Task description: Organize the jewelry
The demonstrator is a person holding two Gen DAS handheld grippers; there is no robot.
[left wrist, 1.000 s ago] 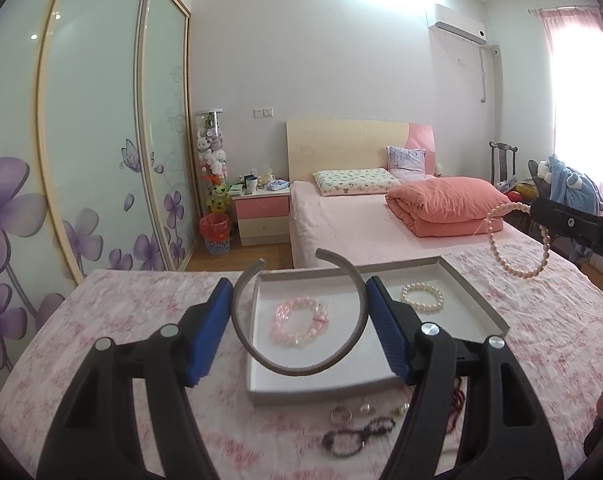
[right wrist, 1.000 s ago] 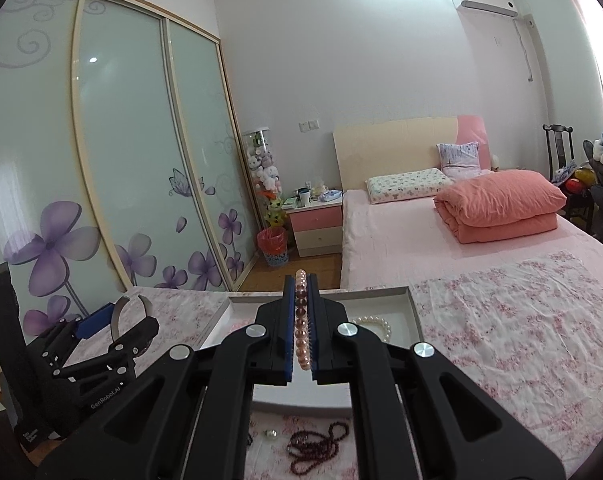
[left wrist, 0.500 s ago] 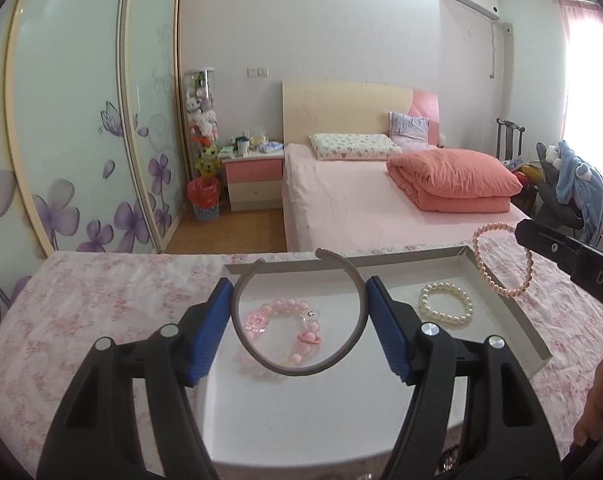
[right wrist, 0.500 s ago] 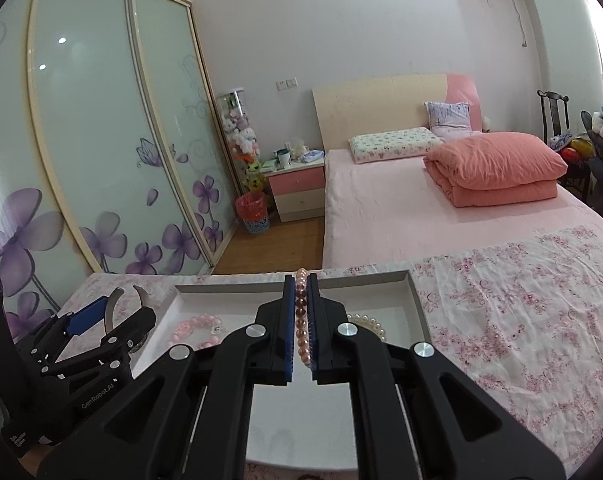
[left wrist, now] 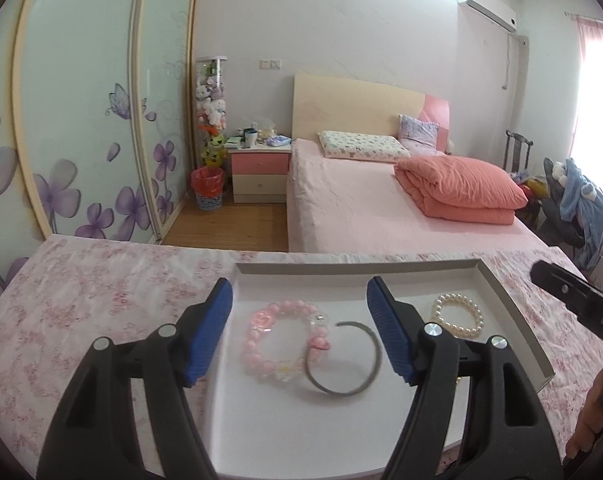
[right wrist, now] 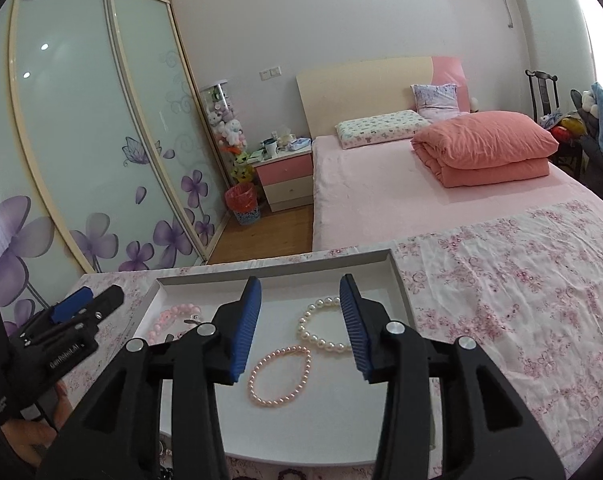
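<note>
Both the left hand-held gripper [left wrist: 299,328] and right hand-held gripper [right wrist: 300,326] are hanging released above the white tray [left wrist: 513,312], where the grey bangle [left wrist: 343,358] and pink pearl strand [right wrist: 279,376] are lying.

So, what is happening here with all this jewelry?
A person is sorting jewelry into a white tray on a floral cloth. Both tongs are open and hold nothing: the left tongs above a grey bangle and pink bead bracelet, the right tongs above a pink pearl strand and white pearl bracelet.

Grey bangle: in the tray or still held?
In the tray. Grey bangle lies flat beside the pink bracelet; left tool open, empty.
</note>
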